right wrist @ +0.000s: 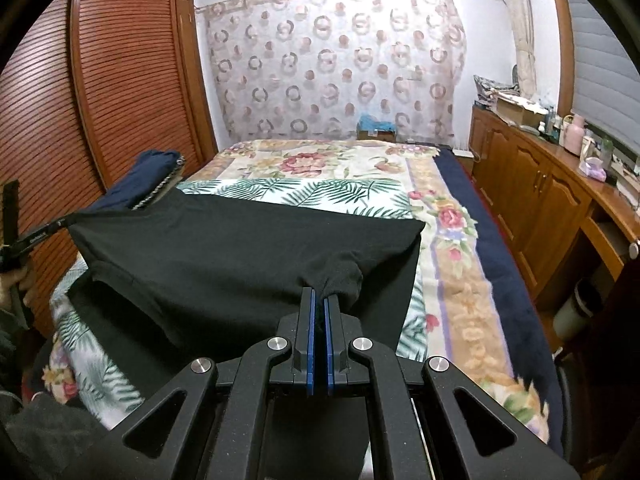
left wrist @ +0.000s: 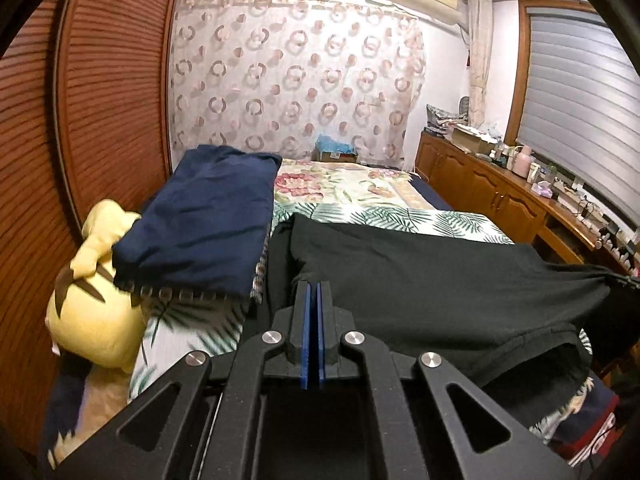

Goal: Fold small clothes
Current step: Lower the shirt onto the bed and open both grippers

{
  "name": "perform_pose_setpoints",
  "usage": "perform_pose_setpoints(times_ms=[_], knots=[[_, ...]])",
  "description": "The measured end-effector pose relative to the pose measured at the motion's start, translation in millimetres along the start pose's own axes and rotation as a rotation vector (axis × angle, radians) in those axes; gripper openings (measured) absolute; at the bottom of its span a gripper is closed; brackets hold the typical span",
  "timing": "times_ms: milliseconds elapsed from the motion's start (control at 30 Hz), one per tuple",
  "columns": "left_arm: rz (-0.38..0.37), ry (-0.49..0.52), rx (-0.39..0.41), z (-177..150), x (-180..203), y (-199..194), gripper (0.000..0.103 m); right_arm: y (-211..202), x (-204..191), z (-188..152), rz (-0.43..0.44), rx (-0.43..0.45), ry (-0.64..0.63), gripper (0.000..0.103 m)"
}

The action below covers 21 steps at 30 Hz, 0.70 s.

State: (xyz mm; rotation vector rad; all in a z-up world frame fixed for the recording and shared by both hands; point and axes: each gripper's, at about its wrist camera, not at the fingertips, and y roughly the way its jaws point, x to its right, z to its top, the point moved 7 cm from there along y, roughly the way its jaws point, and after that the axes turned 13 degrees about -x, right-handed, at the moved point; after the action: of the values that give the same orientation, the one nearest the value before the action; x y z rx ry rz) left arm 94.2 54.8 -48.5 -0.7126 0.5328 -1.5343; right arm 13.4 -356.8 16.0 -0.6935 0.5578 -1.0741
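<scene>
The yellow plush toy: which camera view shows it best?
The left wrist view. There the yellow plush toy lies beside the wooden wardrobe, partly under the folded navy cloth, and most of it is visible. The right wrist view does not show it; the black garment and the navy cloth fill that side.

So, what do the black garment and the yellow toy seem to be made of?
Black garment: probably soft knit cotton, matte; it sags and bunches between the two grips. Yellow toy: apparently plush fabric, stuffed; rounded, matte, dented under the navy cloth.
</scene>
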Motion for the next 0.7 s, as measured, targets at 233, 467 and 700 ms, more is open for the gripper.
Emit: perform_pose_setpoints(times_ms=[233, 467, 700], knots=[[0.041, 0.032, -0.077, -34.6, -1.7, 12.2, 0.003, 20.6, -0.6, -32.8, 0.043, -0.102, 0.008, 0.004], [0.066, 0.04, -0.138, -63.5, -8.8, 28.7, 0.012, 48.1, 20.7, -36.3, -0.02, -0.163, 0.021, 0.015], [0.038, 0.031, -0.107, -69.6, -13.6, 15.6, 0.047, 34.0, 15.1, -24.0, -0.129, -0.078, 0.026, 0.057]])
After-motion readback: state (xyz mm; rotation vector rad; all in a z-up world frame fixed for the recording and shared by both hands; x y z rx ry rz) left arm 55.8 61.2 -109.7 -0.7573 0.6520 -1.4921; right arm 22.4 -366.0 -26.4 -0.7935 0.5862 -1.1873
